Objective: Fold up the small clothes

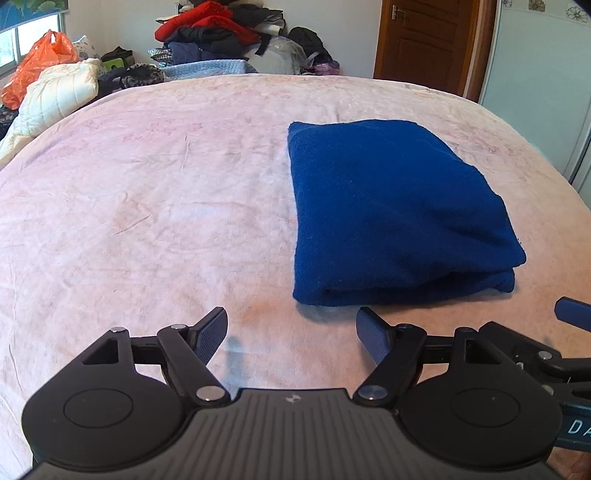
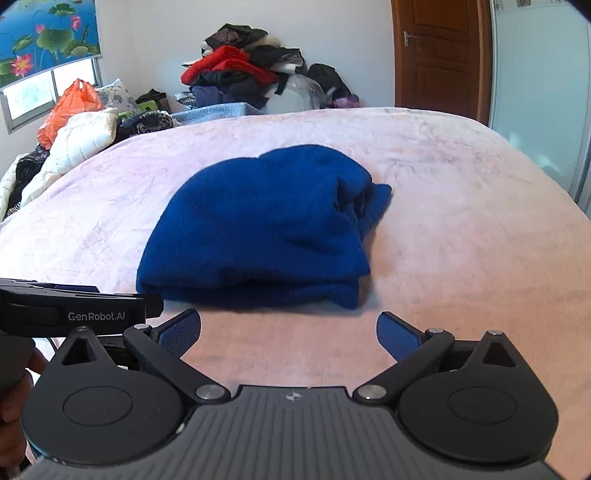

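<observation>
One blue knit garment, folded into a soft rectangle, on plush pink bed; left hand-held gripper and right hand-held gripper spread wide, empty.

- A bed with a pale pink, faintly patterned blanket fills most of both views, its surface lightly creased.
- Behind it stands a plain white wall.
- A heap of clothes (red, black and dark blue pieces among them) is piled against that wall past the far edge of the bed.
- On the left, a window lets in daylight beneath a blue blind printed with lotus flowers.
- Near the window lie an orange plastic bag and a cream quilted cover.
- A brown wooden door with a metal handle stands at the right, shut.
- Beside the door runs a pale glossy panel, perhaps a wardrobe front.
</observation>
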`<state>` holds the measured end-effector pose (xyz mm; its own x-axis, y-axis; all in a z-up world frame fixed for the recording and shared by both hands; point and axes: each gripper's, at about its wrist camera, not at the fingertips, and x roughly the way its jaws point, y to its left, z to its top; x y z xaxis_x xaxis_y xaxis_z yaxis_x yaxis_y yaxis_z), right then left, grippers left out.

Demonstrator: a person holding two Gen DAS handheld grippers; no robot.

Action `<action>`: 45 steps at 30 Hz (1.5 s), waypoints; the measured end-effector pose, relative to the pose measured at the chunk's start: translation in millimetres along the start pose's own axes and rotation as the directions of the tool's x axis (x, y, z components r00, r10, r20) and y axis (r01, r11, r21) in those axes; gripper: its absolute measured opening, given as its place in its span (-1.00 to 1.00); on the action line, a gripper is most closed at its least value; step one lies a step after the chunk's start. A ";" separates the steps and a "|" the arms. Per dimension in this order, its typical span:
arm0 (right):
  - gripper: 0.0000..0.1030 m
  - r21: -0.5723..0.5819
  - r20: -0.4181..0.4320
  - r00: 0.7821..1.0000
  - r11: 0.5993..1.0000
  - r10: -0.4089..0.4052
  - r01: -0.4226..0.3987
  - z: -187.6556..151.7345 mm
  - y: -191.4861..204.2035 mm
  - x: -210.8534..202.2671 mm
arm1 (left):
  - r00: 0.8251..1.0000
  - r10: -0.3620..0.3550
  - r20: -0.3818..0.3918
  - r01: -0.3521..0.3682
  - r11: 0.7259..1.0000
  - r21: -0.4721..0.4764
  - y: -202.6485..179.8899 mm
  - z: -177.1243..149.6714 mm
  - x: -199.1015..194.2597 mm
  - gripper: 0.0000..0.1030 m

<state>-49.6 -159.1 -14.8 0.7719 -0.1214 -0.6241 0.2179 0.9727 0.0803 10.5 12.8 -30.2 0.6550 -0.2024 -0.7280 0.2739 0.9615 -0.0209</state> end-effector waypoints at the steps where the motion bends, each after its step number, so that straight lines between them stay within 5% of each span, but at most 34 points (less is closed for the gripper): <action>1: 0.99 -0.002 0.001 1.000 1.000 -0.009 0.009 -0.5 0.9 -1.1 | 1.000 0.006 0.005 -0.006 1.000 0.001 -0.6 -1.6 -1.3 0.49; 25: 1.00 0.082 -0.095 0.993 0.994 -0.064 0.072 -17.2 -10.6 25.1 | 0.999 0.027 -0.021 -0.028 0.999 -0.033 7.1 -16.3 8.1 0.59; 40: 1.00 0.029 -0.101 0.992 0.997 -0.075 0.078 -18.7 -4.3 28.9 | 0.999 0.040 -0.019 -0.041 0.999 -0.021 6.4 -18.6 8.3 0.68; 45: 1.00 0.010 -0.114 0.990 0.997 -0.080 0.081 -20.7 -3.9 32.8 | 0.999 0.036 -0.024 -0.036 0.999 -0.015 6.9 -21.0 11.1 0.96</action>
<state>-37.4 -162.8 -51.6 0.6790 -0.1752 -0.7130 0.2862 0.9574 0.0372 4.8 21.1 -52.8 0.6475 -0.1633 -0.7444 0.2394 0.9709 -0.0047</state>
